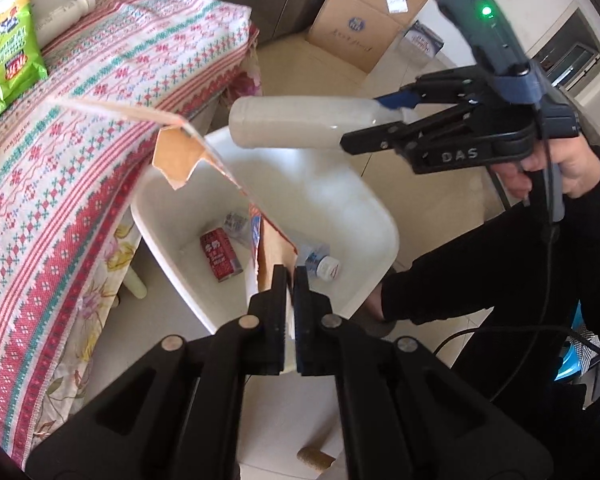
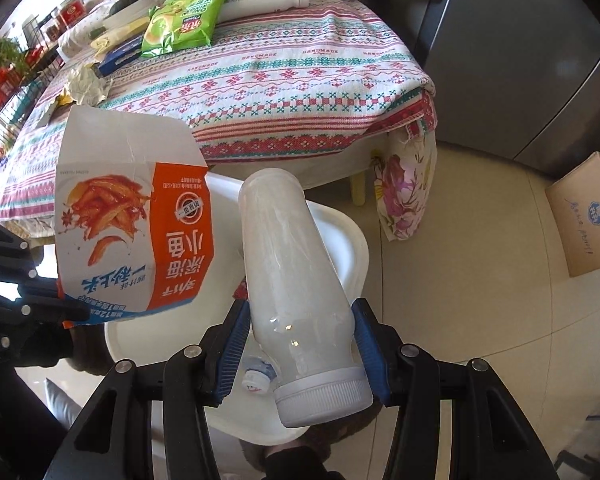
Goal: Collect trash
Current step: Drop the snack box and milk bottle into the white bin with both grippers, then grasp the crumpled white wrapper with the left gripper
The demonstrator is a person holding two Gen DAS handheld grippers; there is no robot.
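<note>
Left hand-held gripper first: its jaws are pinched tight on the bottom edge of a flattened snack carton, and the card rises from that pinch and leans out over the white bin toward the counter. Across from it, the right hand-held gripper is clamped around a milky white bottle near the capped end, blue pads pressing both sides, the bottle's base pointing forward and hanging above the bin's mouth. Down in the bin there is already a small red box and a clear water bottle, so both held pieces look to be on the drop step. To do it well, I'd say the bottle wants to be centred over the opening before the jaws part, since it lies nearly level and could roll off the rim. The carton is the awkward one: broad, light, and tilted toward the patterned cloth, so it may catch on the rim or flutter aside; tipping it more upright and lowering it into the bin before letting go seems wise. Letting one piece go at a time should keep them from knocking together. On the counter beyond, a green chip bag, another white bottle and crumpled paper lie uncollected.
</note>
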